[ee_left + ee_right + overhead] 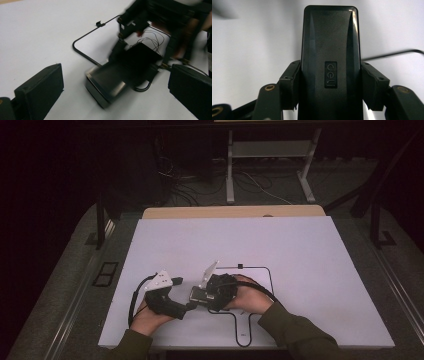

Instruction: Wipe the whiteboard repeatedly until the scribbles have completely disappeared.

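Two tools work low over the white desk (300, 270): the right tool (329, 82) pinches a black rectangular plastic "deli" case (329, 50) by its long sides, the left tool (112, 90) spread just beside it, so a tilt could slip it free.

Left gripper (181, 281) showing black body, grey three-cornered plate on top dotted with small holes, black cable looping off at 8 o'clock. Its jaws appearing in left gripper view as matte black blocks, brass screw glinting at 7 o'clock. Right gripper (197, 294) — black too, pale plate, thick cable trailing toward 4 o'clock; brass-ringed screws shining on jaw arms. Person wearing dark olive sleeves (295, 330).
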Tool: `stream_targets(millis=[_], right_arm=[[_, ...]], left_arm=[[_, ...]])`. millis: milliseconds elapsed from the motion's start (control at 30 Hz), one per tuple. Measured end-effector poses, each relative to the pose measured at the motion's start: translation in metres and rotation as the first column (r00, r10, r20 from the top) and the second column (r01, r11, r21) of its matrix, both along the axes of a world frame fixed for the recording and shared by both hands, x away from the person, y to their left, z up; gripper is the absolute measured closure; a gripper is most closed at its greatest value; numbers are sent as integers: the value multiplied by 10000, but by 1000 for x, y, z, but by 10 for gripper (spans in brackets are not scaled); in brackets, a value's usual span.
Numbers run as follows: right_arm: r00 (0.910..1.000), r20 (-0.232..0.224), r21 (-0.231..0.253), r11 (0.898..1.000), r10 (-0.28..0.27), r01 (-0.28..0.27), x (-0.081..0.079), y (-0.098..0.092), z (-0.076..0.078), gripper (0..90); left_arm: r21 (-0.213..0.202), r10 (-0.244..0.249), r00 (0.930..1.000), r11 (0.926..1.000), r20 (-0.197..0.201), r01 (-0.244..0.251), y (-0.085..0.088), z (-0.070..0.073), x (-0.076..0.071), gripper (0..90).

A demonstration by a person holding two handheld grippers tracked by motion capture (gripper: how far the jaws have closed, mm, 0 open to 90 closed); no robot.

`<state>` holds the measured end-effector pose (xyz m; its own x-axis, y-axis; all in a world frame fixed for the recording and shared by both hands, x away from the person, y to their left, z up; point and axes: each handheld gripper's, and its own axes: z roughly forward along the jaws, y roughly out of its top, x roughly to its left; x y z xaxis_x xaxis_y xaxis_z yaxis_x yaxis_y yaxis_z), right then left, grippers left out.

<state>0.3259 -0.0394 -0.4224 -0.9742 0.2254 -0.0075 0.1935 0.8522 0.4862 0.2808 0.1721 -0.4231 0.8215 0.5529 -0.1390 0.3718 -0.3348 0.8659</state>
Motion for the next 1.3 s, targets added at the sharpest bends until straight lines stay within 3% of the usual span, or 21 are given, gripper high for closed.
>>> stream_targets(millis=[133, 200, 333, 400, 467, 567, 667, 700, 833, 933, 1033, 1100, 1167, 1233, 1300], right_arm=[[9966, 224, 10, 9969, -790, 790, 19, -6, -1, 386], [9969, 284, 7, 9973, -738, 738, 20, -7, -1, 386], [9998, -63, -164, 9997, 172, -173, -1, -2, 1, 387], [9992, 53, -286, 9989, 384, -382, -7, -3, 1, 386], [9998, -130, -124, 9998, 152, -154, -2, -5, 1, 386], [9975, 457, -323, 9979, -543, 558, 14, -12, -1, 385], [9966, 357, -208, 9970, -737, 745, 18, -16, -1, 386], [9968, 467, -368, 9971, -643, 660, 15, -15, -1, 386], [9994, 162, -672, 9973, 317, -305, -4, -10, 2, 386], [9998, 158, -594, 9982, 104, -94, 0, -13, 1, 386], [9971, 344, -468, 9965, -674, 690, 16, -17, 0, 386], [9962, 337, -373, 9960, -799, 811, 20, -19, -1, 386], [9974, 467, -497, 9971, -547, 570, 14, -16, -1, 386], [9996, 212, -523, 9985, 171, -160, 2, -11, 0, 386], [9989, 253, -654, 9972, 392, -374, -6, -7, 0, 386]], left_arm=[[9, 7, 10000, 10000, -33, -7, 1, 0, 0, 0], [-13, 47, 10000, 10000, -73, -47, 1, 0, -1, 0], [-6, 12, 10000, 10000, -28, -12, 1, 0, 0, 0], [11, 0, 10000, 10000, -4, 0, 1, 0, 0, 0], [-3, 0, 10000, 10000, 27, 0, 1, 1, -1, 0], [-2, -5, 10000, 10000, -3, 5, 1, 1, -2, 0], [-56, 63, 10000, 10000, -45, -63, 2, 1, -2, 0], [-51, 60, 10000, 10000, -29, -60, 2, 1, -1, 0], [-31, 25, 10000, 10000, -4, -25, 1, 1, -1, 0], [-26, 4, 10000, 10000, 2, -4, 0, 1, -2, 0], [-20, 6, 10000, 10000, 7, -6, 1, 1, -2, 0], [-36, 21, 10000, 10000, 10, -21, 1, 1, -1, 0], [-27, 17, 10000, 10000, -20, -17, 1, 1, -1, 0], [-20, 8, 10000, 10000, -22, -8, 0, 0, -1, 0], [-23, -7, 10000, 10000, 2, 7, 0, 0, 0, 0]])
